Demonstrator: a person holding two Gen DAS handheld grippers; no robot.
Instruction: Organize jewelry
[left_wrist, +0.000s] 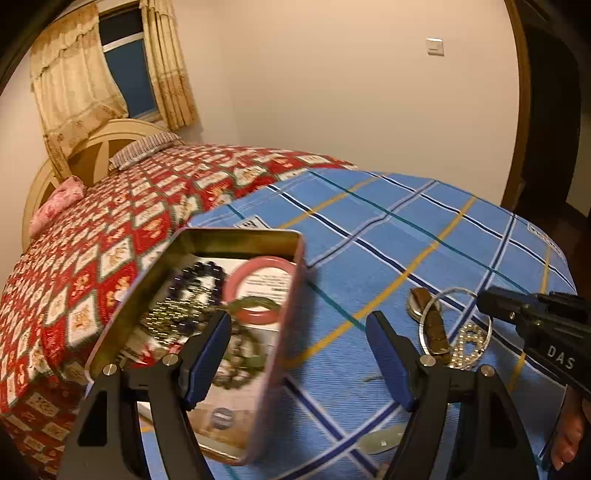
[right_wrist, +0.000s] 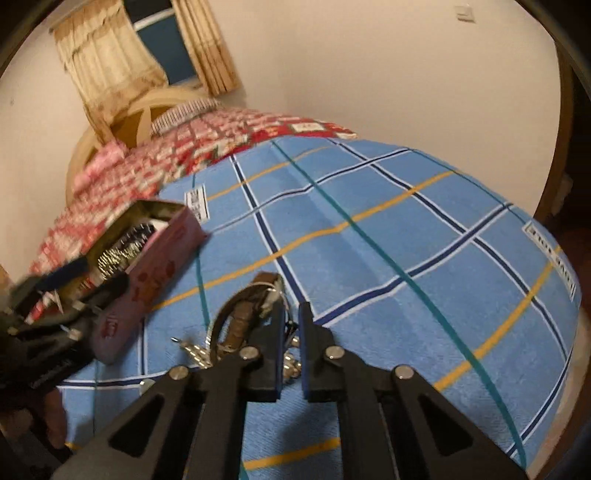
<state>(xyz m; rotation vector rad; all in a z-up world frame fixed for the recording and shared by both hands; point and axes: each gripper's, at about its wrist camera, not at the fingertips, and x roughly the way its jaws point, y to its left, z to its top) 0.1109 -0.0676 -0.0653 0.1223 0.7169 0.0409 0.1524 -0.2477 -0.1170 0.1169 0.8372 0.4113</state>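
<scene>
On the blue checked sheet (left_wrist: 424, 236) the pink tin (left_wrist: 266, 369) is straddled by the wide-apart left gripper (left_wrist: 299, 332); the right gripper (right_wrist: 291, 321), pinched together at the silver bangle (right_wrist: 229, 306), should be lifted slowly

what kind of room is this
Most likely a bedroom at home: a bed with a red patterned quilt and cream wooden headboard, a striped pillow, and yellowish floral curtains at a window.
</scene>
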